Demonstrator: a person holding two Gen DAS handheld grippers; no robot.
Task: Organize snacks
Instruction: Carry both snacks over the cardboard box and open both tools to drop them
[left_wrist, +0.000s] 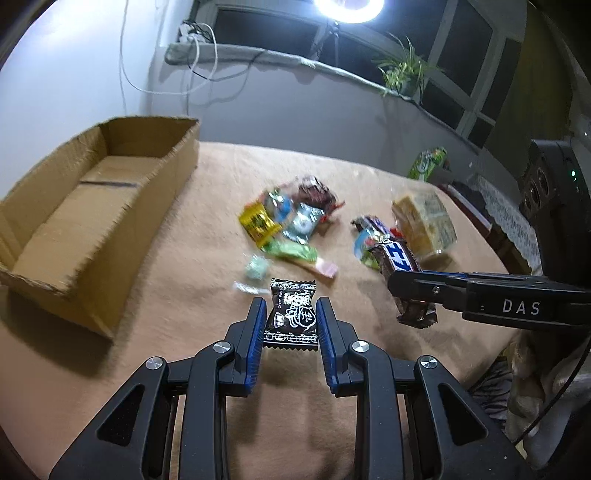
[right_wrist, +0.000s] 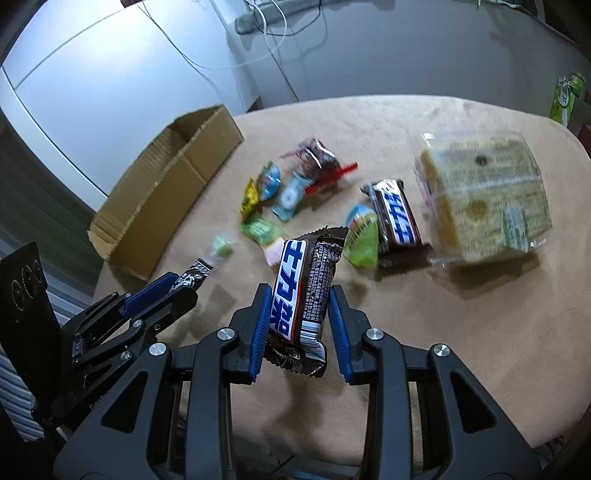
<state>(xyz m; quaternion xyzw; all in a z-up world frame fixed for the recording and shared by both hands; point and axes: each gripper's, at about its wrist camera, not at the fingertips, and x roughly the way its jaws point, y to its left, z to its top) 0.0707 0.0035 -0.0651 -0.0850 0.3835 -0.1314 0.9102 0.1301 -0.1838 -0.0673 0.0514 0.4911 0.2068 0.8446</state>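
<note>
1. The left gripper (left_wrist: 290, 317) has its fingers (left_wrist: 256, 325) closed on a small black candy packet (left_wrist: 291, 317). The packet hangs above the tabletop (left_wrist: 184, 258), gripped by its two side edges.
2. The right gripper (right_wrist: 300, 321) has its fingers (right_wrist: 261, 325) closed on a brown chocolate bar (right_wrist: 303, 291) with a blue and white label. The bar stands almost upright, held near its lower end.
3. The cardboard box (left_wrist: 92, 206) sits open on the left side of the tabletop. It looks empty inside.
4. More snacks lie in a loose pile (left_wrist: 291, 218) in the middle. A second chocolate bar (right_wrist: 397, 221) and a big clear pack of crackers (right_wrist: 484, 199) lie to the right.
5. The candy packet is probably very light and crinkly, so a soft squeeze on the sides should do.
6. The chocolate bar is likely firm but could snap or slip in its shiny wrapper. Holding it nearer the middle would keep it steadier.
7. The cracker pack looks wide and breakable, so grab an edge gently.
</note>
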